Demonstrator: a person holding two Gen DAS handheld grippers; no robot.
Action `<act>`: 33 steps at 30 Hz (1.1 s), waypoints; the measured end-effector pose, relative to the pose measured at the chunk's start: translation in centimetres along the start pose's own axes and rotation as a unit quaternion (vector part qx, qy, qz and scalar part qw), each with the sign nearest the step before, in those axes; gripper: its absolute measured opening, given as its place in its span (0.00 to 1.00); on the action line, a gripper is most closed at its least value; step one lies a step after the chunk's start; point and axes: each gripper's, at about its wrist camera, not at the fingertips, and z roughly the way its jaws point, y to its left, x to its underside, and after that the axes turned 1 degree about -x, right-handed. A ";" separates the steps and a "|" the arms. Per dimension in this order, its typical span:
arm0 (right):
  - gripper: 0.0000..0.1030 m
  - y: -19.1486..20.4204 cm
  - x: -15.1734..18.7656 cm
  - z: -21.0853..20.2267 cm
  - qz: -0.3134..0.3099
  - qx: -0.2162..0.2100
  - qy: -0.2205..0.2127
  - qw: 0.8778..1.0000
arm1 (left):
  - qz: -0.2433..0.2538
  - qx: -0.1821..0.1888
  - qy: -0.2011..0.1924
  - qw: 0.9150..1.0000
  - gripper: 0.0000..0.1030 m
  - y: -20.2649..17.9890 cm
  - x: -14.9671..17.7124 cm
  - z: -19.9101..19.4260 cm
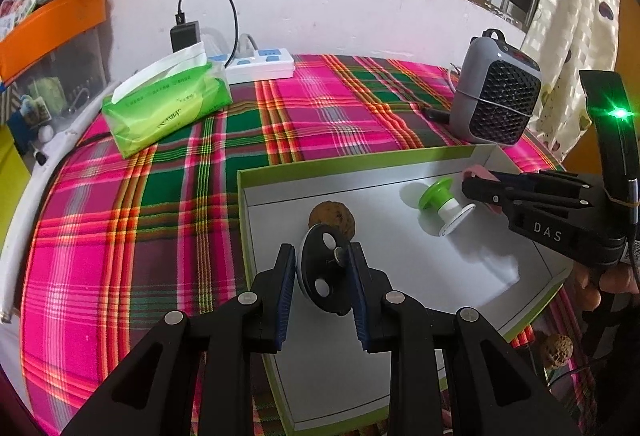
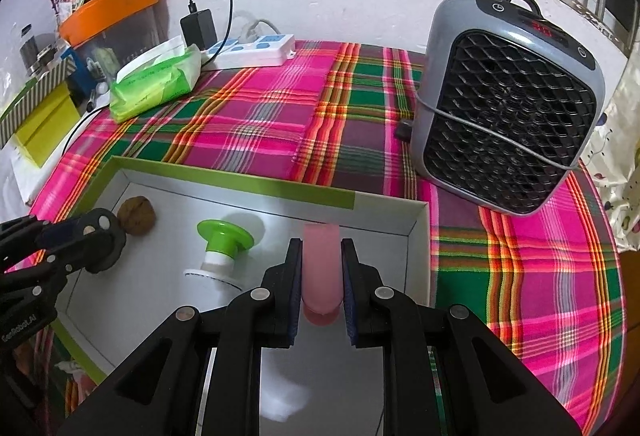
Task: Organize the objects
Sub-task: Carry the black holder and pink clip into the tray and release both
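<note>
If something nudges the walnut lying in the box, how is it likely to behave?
The walnut looks round, so it would probably roll across the smooth floor of the box until a wall stops it. Its hard, wrinkled shell suggests it is stiff, light and fairly easy to grip.

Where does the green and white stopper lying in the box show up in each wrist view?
Left wrist: the green and white stopper lies right of centre in the white box, just left of the right gripper.
Right wrist: the stopper lies left of centre, below the box's far wall.
Shared landmark: the walnut in the box, left of the stopper in both.
</note>
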 end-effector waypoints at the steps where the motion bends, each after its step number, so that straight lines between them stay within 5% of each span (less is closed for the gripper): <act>1: 0.18 0.0 0.0 0.0 -0.001 -0.001 0.000 1.000 | 0.000 -0.001 0.001 1.000 0.23 0.0 0.0 0.0; 18: 0.18 0.0 0.0 0.3 -0.001 0.004 0.001 1.000 | 0.000 -0.001 -0.001 1.000 0.23 0.0 0.0 0.0; 25: 0.31 0.1 0.1 -0.1 -0.001 0.002 -0.006 1.000 | -0.004 0.003 -0.001 1.000 0.23 0.0 0.0 -0.1; 33: 0.31 0.3 0.5 -1.4 0.004 0.003 -0.022 1.000 | -0.012 0.012 -0.008 1.000 0.30 -0.2 0.5 -1.0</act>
